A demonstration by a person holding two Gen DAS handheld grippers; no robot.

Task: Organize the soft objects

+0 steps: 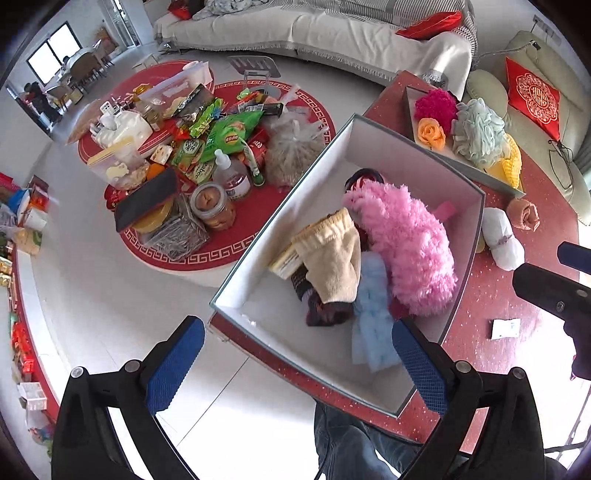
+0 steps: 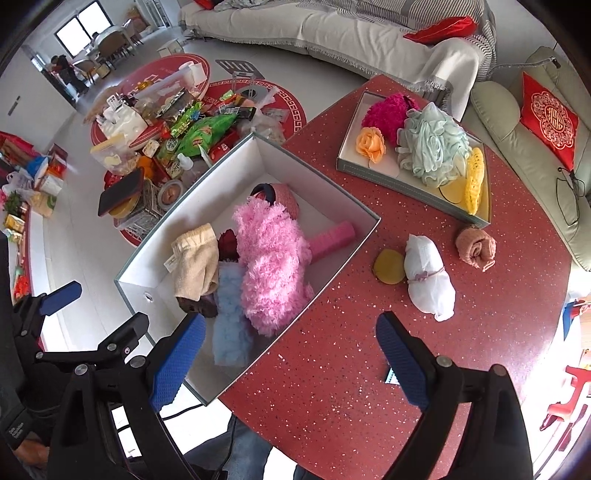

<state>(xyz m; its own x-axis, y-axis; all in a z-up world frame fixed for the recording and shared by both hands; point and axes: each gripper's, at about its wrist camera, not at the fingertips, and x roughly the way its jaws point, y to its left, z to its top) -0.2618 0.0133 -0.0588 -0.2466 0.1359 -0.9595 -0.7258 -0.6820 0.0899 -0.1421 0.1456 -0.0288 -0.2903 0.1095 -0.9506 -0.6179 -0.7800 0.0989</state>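
A white open box [image 1: 258,254] [image 2: 155,254] sits on the red speckled table [image 2: 332,369]. It holds a fluffy pink item [image 1: 406,251] [image 2: 269,262], a cream cloth [image 1: 332,254] [image 2: 195,266], a light blue fluffy item [image 1: 373,317] [image 2: 229,325] and dark pieces. On the table right of the box lie a white tied bundle [image 2: 428,277] [image 1: 502,236], a yellow round sponge [image 2: 389,266] and a rolled tan cloth [image 2: 476,247] [image 1: 524,216]. My left gripper [image 1: 299,363] is open and empty over the box's near end. My right gripper [image 2: 291,360] is open and empty above the table.
A shallow tray [image 2: 345,162] [image 1: 476,173] at the back holds an orange flower, a magenta puff, a pale green bath puff and a yellow knit piece. A pile of snacks and jars [image 1: 192,155] sits on a red floor mat. A sofa [image 1: 332,33] stands behind.
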